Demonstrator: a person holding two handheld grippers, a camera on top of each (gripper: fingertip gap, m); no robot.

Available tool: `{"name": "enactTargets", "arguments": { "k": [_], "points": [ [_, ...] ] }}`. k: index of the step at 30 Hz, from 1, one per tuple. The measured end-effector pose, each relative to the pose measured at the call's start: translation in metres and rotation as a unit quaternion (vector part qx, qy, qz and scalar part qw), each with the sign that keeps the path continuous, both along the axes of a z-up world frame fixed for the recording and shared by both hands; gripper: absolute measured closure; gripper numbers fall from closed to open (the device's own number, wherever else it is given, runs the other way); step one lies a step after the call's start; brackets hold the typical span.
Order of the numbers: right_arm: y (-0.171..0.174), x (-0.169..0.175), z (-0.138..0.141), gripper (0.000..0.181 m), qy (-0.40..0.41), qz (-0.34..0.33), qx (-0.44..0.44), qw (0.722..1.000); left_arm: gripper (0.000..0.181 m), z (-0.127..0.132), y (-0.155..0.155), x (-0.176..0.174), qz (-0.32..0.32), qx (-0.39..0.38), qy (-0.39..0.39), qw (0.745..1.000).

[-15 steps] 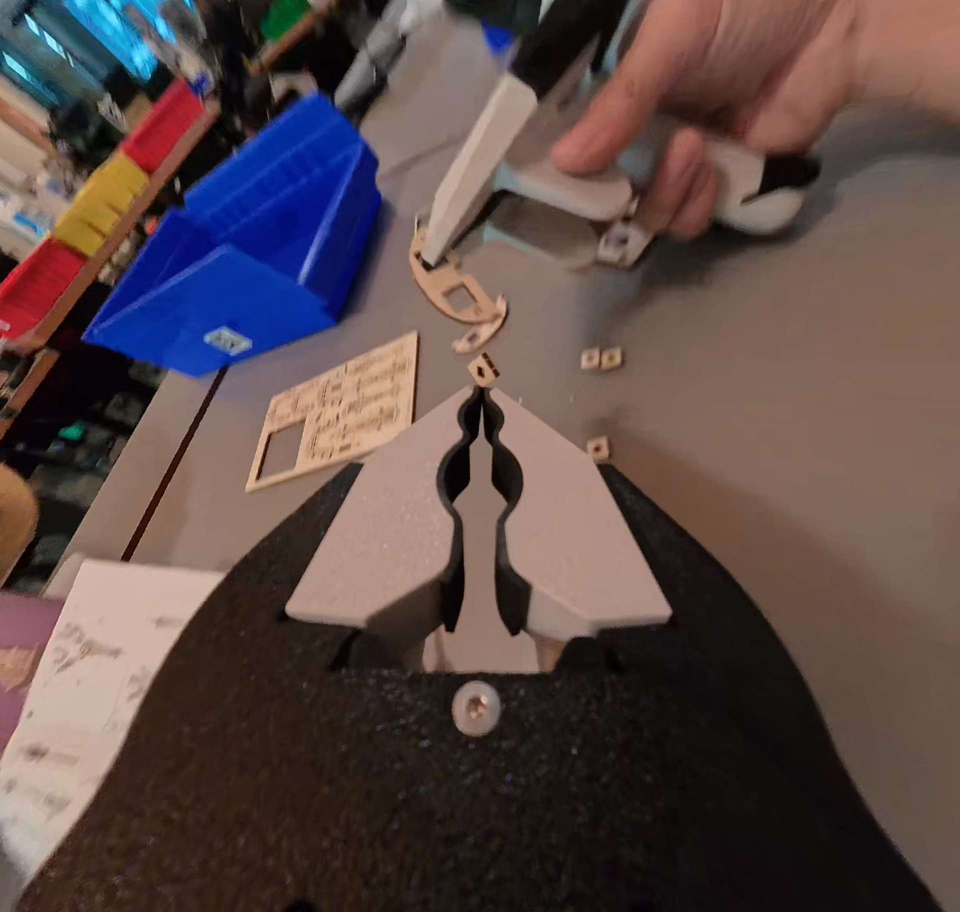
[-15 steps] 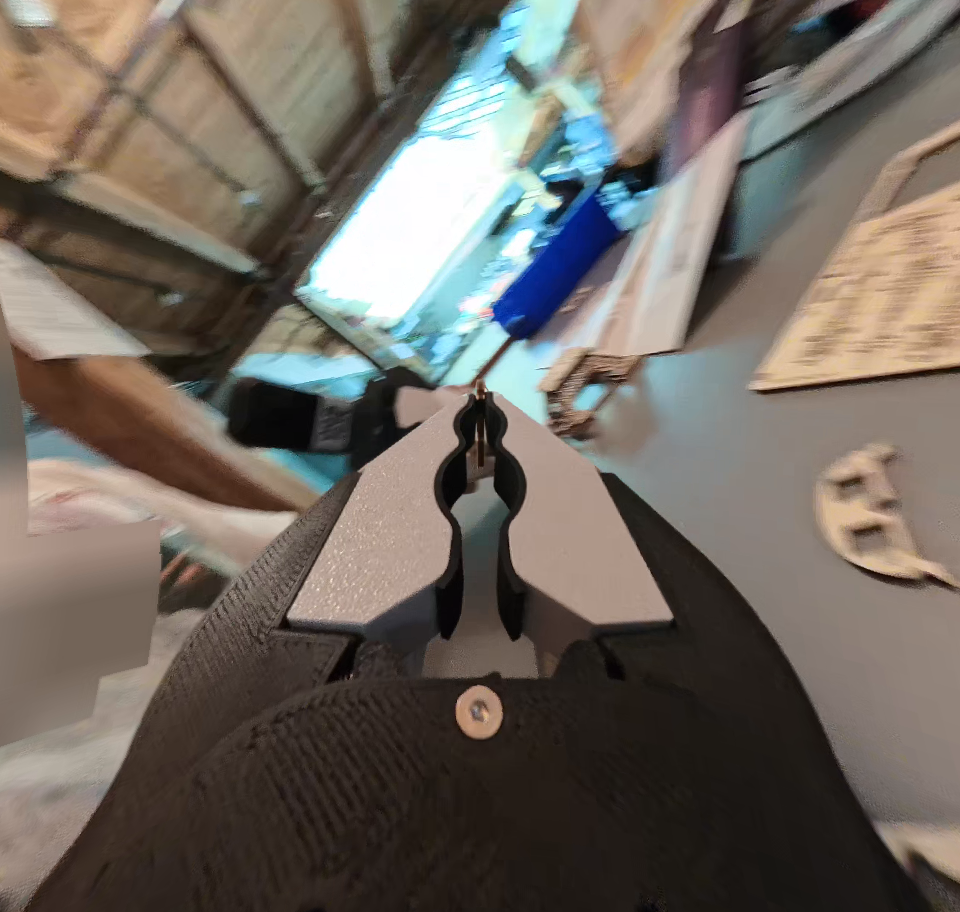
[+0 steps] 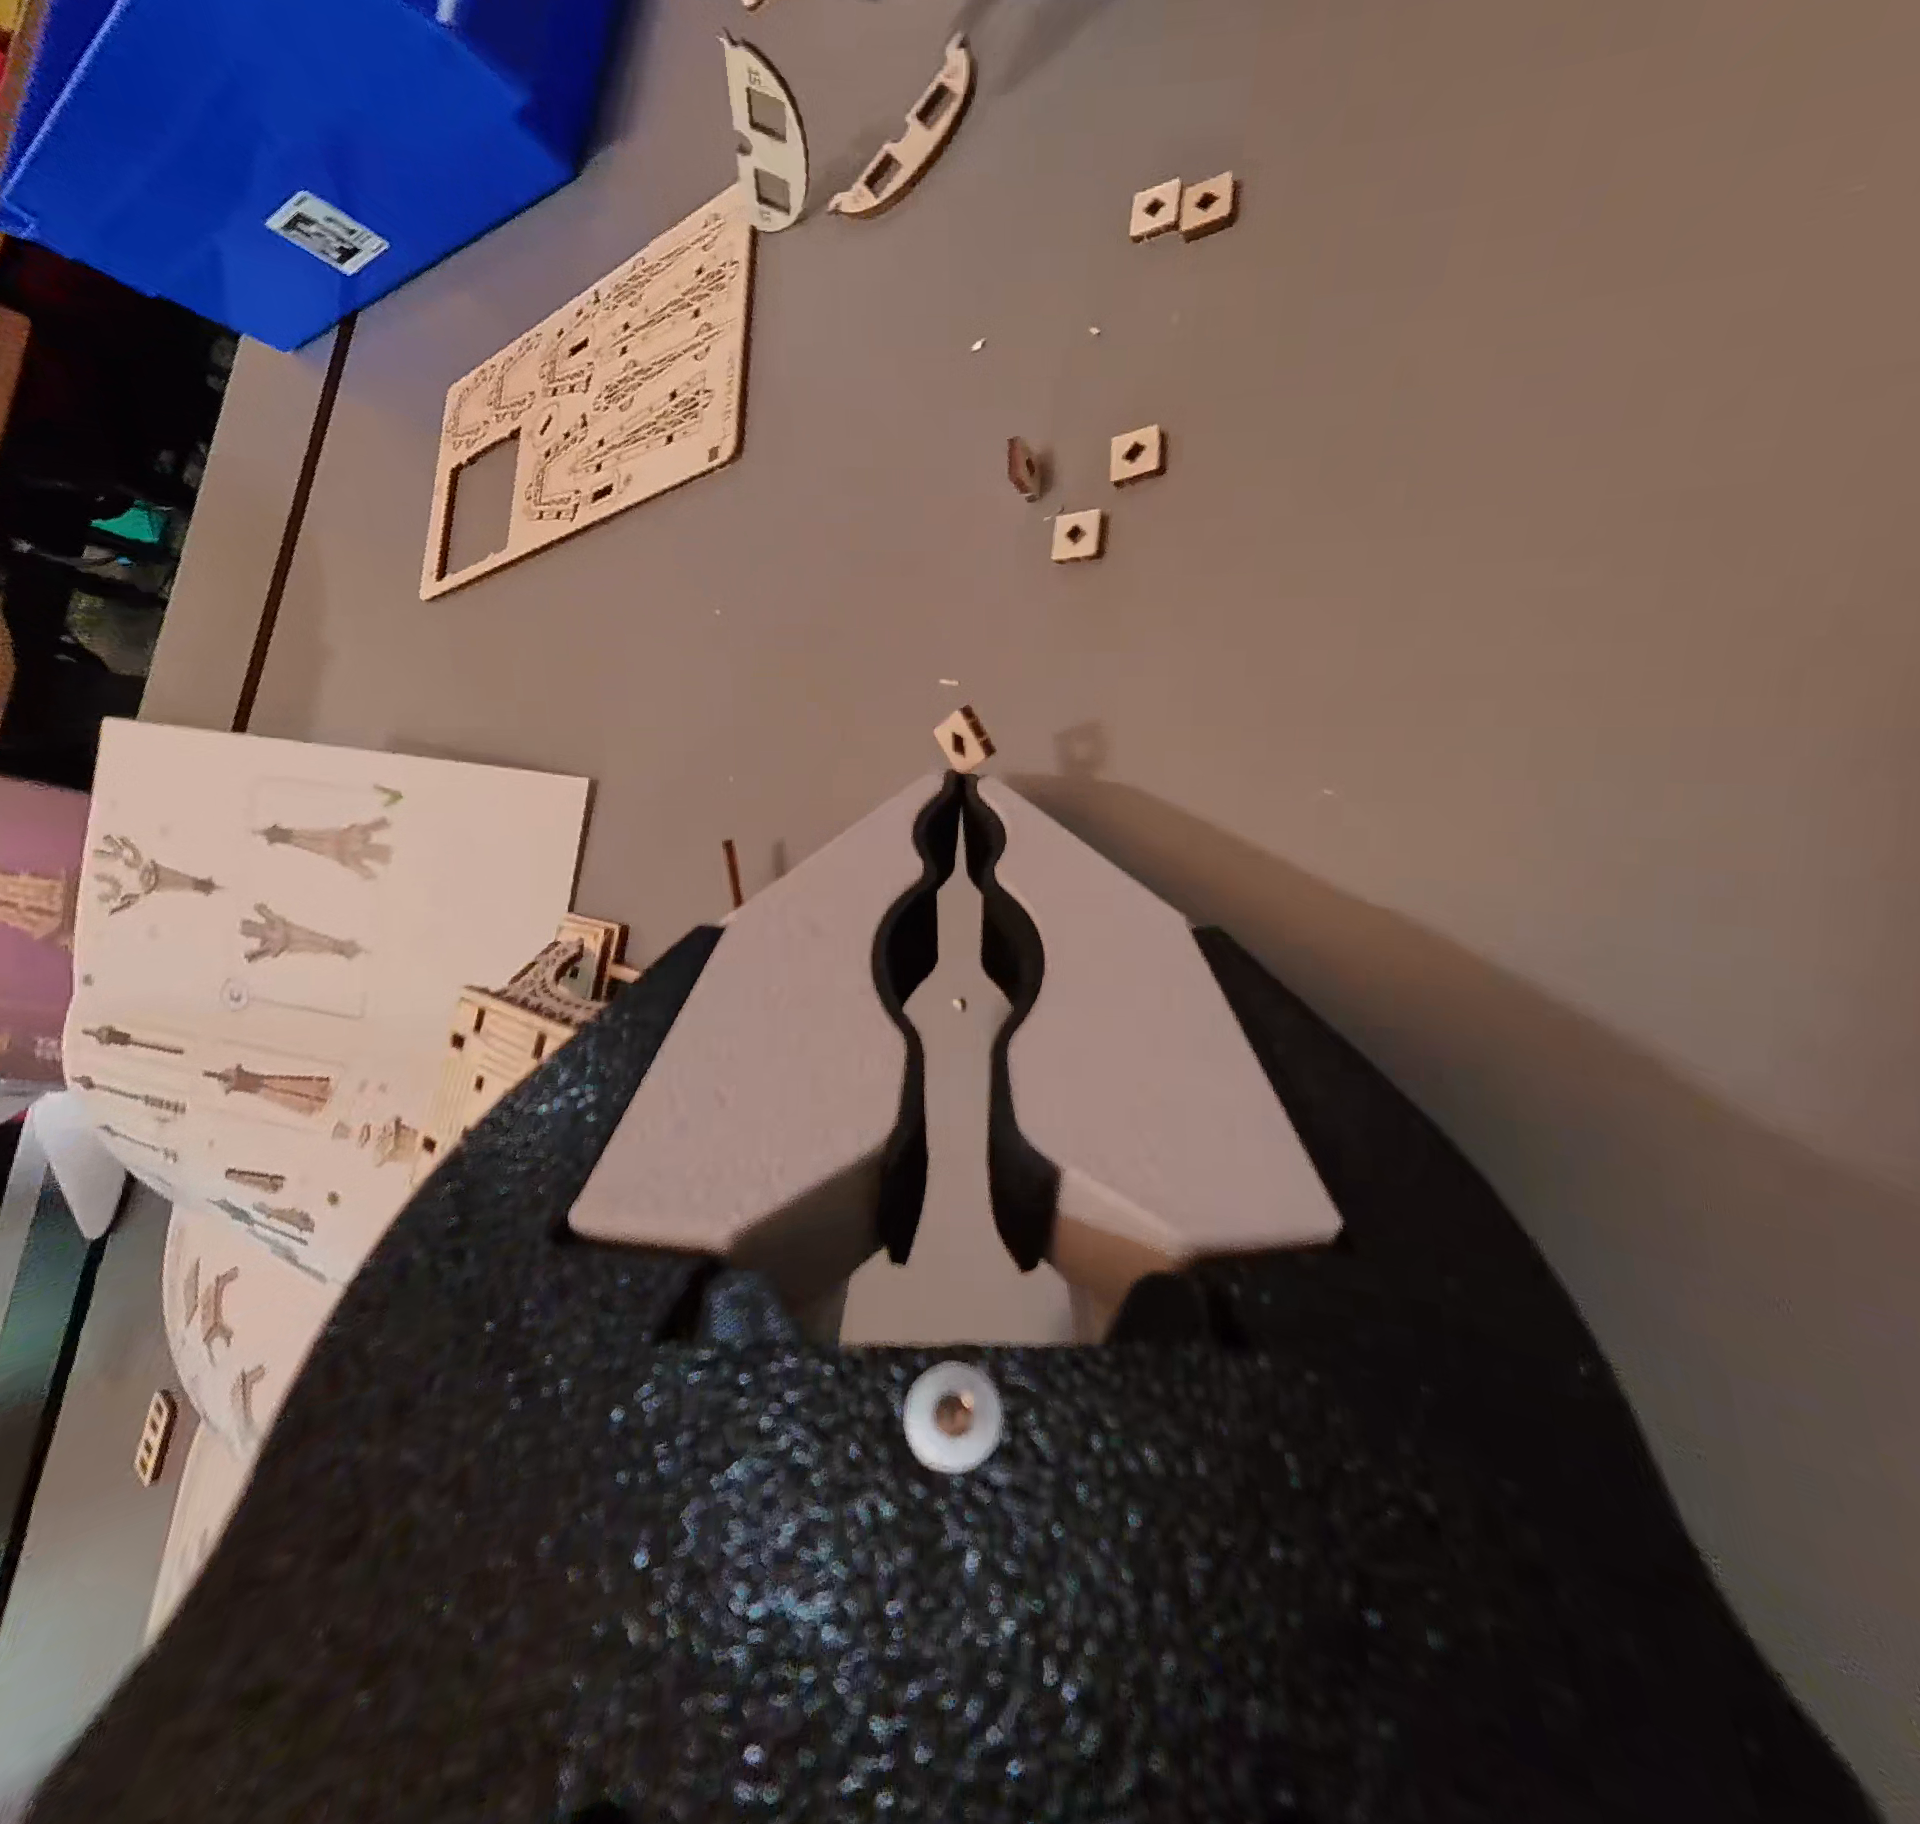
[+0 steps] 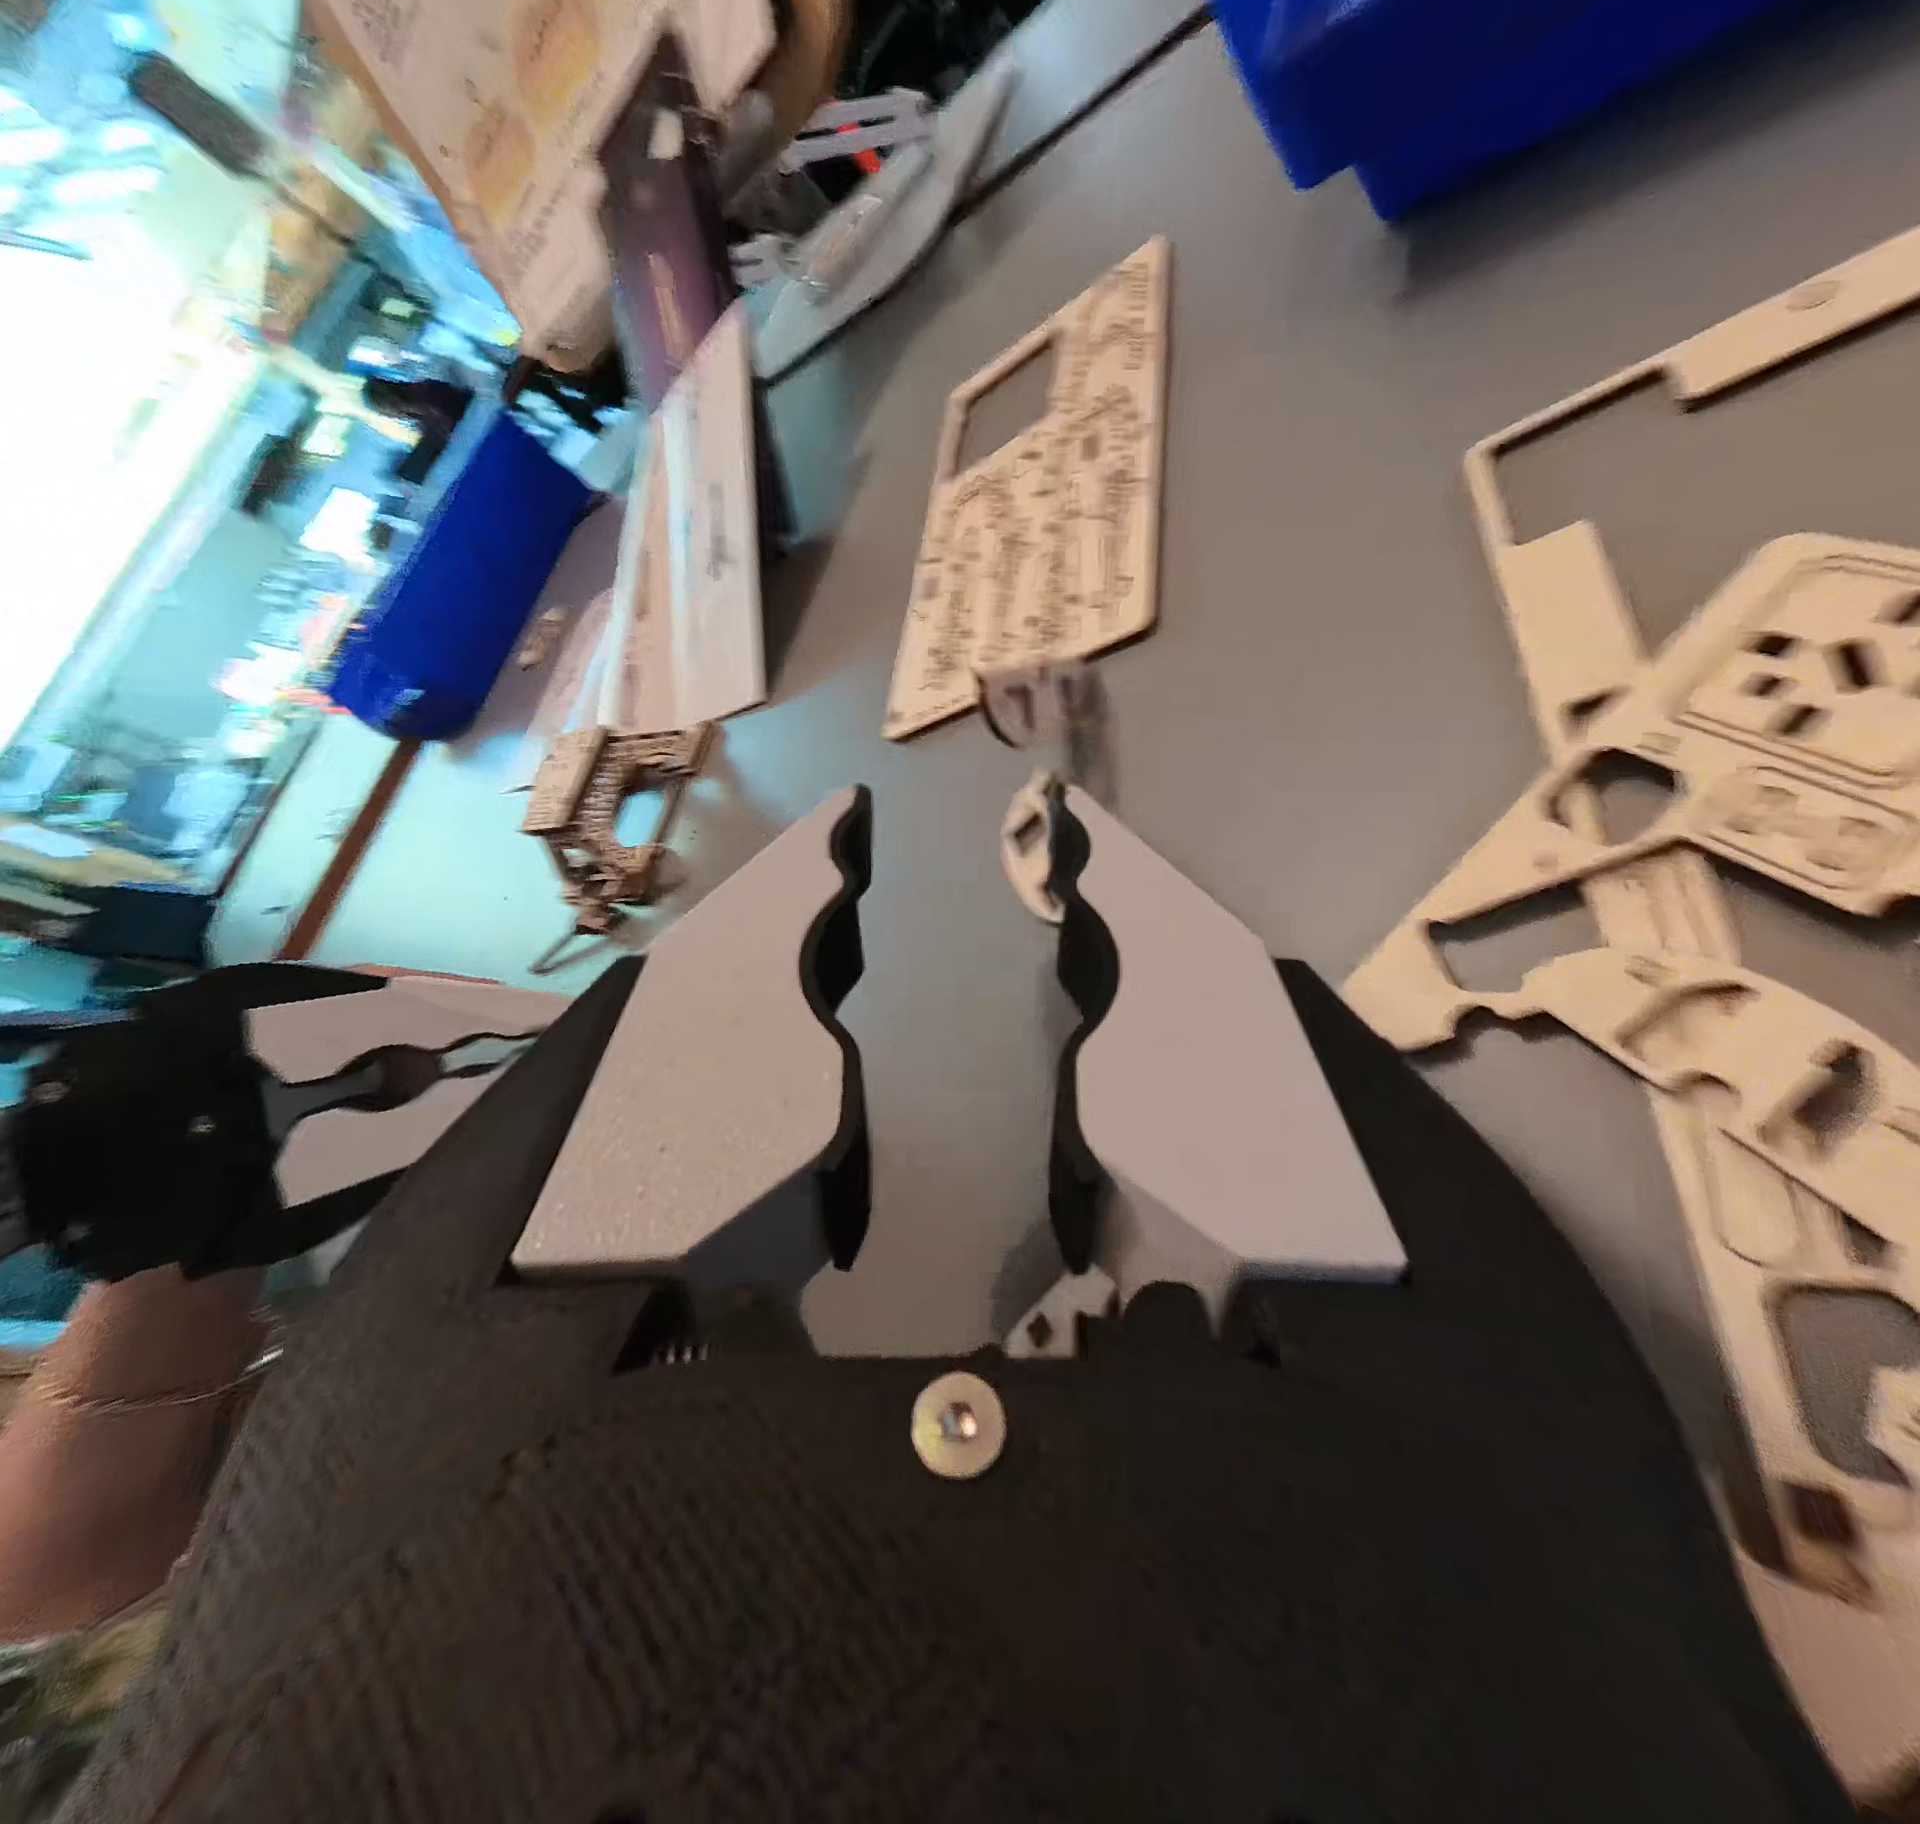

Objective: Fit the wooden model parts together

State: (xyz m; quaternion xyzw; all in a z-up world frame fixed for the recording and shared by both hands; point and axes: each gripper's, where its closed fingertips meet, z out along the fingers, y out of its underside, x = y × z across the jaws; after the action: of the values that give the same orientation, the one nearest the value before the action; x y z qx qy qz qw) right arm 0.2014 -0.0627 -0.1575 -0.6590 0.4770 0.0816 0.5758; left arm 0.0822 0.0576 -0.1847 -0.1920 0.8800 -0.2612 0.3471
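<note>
While carrying the small square piece pinched in the closed left gripper fingers above the grey table, keep grip firm. Right gripper: fingers spread, empty, beside curved part. Align before pressing. Farther toward the left edge: parts sheet.

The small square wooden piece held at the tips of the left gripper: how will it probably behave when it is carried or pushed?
The small square piece looks thin and very light, so it probably carries easily. The left gripper seems to pinch only one corner, so it may twist or slip out. The diamond hole in its middle leaves narrow walls; hard squeezing might crack it.
</note>
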Motion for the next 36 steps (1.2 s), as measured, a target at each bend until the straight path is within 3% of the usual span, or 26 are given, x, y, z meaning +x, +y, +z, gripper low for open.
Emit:
{"name": "enactTargets", "arguments": {
  "k": [1,4,6,8,12,14,17,20,24,32,36],
  "points": [
    [-0.006,0.004,-0.003,0.145,-0.004,-0.015,-0.023,1.0,0.181,0.001,0.002,0.001,0.006,-0.006,-0.002,1.0],
    [-0.017,0.01,0.003,0.129,-0.029,-0.04,-0.047,0.998,0.181,0.006,0.005,0.001,0.018,-0.044,-0.001,0.999],
    [-0.014,0.004,0.014,0.125,-0.056,-0.017,-0.061,0.996,0.181,0.013,0.003,0.001,0.021,-0.086,-0.001,0.996],
    [0.006,-0.018,0.026,0.122,-0.103,0.067,-0.076,0.99,0.181,0.023,-0.002,0.002,0.014,-0.141,-0.005,0.99],
    [0.065,-0.089,0.042,0.141,-0.147,0.272,-0.027,0.951,0.181,0.045,-0.002,0.003,-0.011,-0.2,-0.052,0.978],
    [0.085,-0.096,0.044,0.137,-0.134,0.287,-0.003,0.948,0.181,0.05,0.003,0.003,-0.015,-0.181,-0.083,0.98],
    [0.106,-0.112,0.051,0.132,-0.144,0.321,0.03,0.936,0.181,0.052,0.017,0.002,-0.001,-0.084,-0.142,0.986],
    [0.119,-0.119,0.049,0.131,-0.227,0.336,-0.013,0.914,0.181,0.045,0.03,-0.001,0.032,0.004,-0.158,0.987],
    [0.133,-0.14,0.054,0.146,-0.338,0.366,-0.029,0.867,0.181,0.047,0.031,-0.008,0.065,-0.006,-0.165,0.984],
    [0.136,-0.147,0.066,0.155,-0.429,0.348,-0.009,0.834,0.181,0.073,0.038,-0.011,0.11,-0.059,-0.204,0.971],
    [0.139,-0.155,0.073,0.163,-0.454,0.347,0.0,0.821,0.181,0.082,0.032,-0.013,0.099,-0.049,-0.228,0.967]
  ]
}}
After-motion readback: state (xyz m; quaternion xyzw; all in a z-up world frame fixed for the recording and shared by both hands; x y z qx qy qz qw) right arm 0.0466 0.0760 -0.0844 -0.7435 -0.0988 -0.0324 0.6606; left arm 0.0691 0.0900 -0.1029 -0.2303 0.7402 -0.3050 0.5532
